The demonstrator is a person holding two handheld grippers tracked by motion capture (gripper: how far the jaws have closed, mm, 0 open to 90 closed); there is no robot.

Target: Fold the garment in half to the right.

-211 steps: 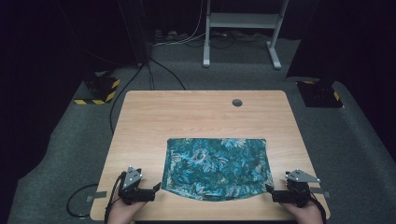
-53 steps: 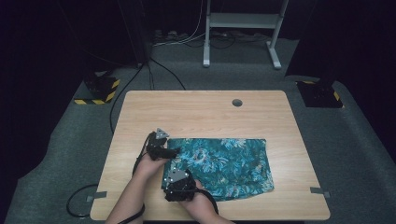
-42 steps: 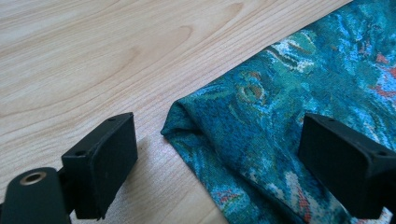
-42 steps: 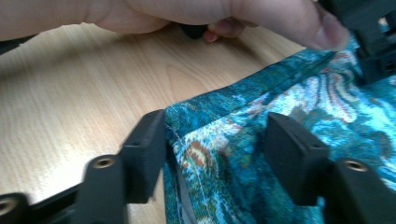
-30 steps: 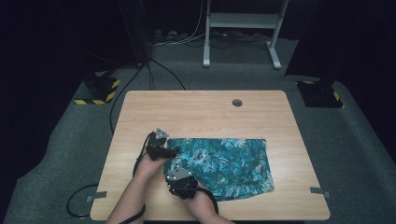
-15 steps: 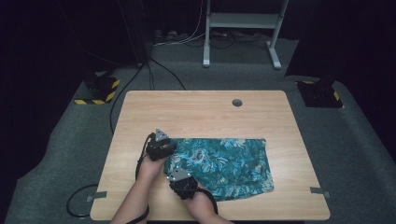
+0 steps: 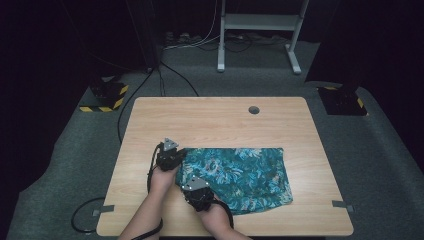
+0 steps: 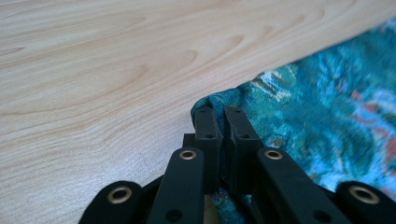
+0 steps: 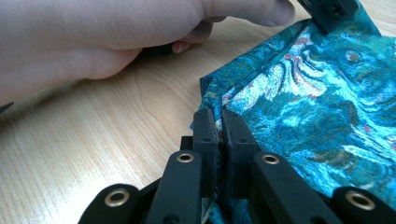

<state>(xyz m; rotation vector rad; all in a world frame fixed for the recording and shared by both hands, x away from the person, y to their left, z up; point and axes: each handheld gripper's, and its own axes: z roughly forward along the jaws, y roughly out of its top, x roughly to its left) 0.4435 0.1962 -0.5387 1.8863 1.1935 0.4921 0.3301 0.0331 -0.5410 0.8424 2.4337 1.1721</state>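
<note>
A teal floral-print cloth [image 7: 240, 175] lies flat on the near half of a light wooden tabletop [image 7: 210, 120], its left edge under two hand-held tools. The left tongs [image 7: 175, 156] have just been closing and now pinch the cloth's far left corner [image 8: 219, 100], jaws pressed together on the fabric. The right tongs [image 7: 192, 186] grip the near left edge [image 9: 210, 114], jaws clamped on a fold. The person's left hand [image 9: 116, 42] rests on the wood just beside the cloth. No writing or label is readable.
</note>
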